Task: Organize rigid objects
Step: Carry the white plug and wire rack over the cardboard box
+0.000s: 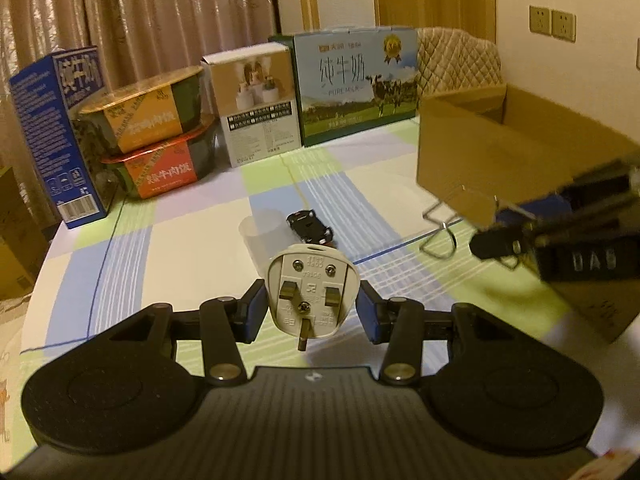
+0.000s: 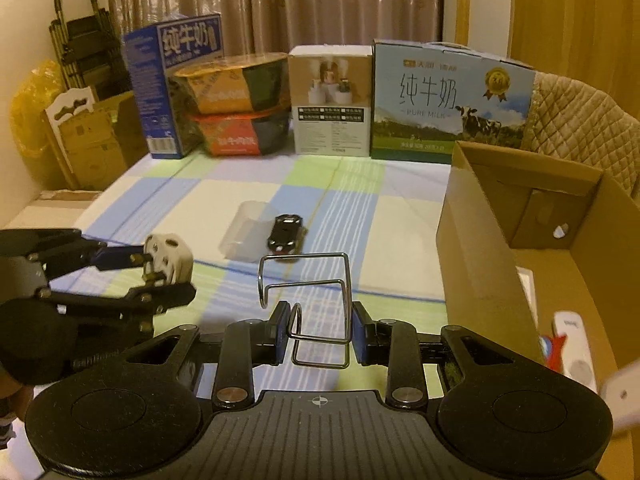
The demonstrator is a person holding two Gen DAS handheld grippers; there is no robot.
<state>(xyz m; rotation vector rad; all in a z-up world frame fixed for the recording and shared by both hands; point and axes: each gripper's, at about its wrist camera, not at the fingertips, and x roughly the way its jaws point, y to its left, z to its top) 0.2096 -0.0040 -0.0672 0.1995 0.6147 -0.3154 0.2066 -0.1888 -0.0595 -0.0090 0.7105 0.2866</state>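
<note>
Left gripper (image 1: 312, 308) fingers clamped on white plug (image 1: 310, 292), held above bench (image 1: 120, 264). Right gripper (image 2: 320, 334) fingers pinching wire rack (image 2: 316, 304). Carry step; next likely: drop both into cardboard box (image 2: 480, 248). Toy car (image 2: 285, 233), plastic cup (image 2: 248, 234) wait.

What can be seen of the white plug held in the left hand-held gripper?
The white plug is an off-white plastic body, rounded at its far end, clamped at its two sides between the blue pads of the left hand-held gripper. Its pin face is turned to the left wrist camera: three dark metal pins, three screws and moulded lettering. No cord shows. It is held clear above the checked tablecloth, touched only by the pads. The right wrist view shows it side-on.
</note>
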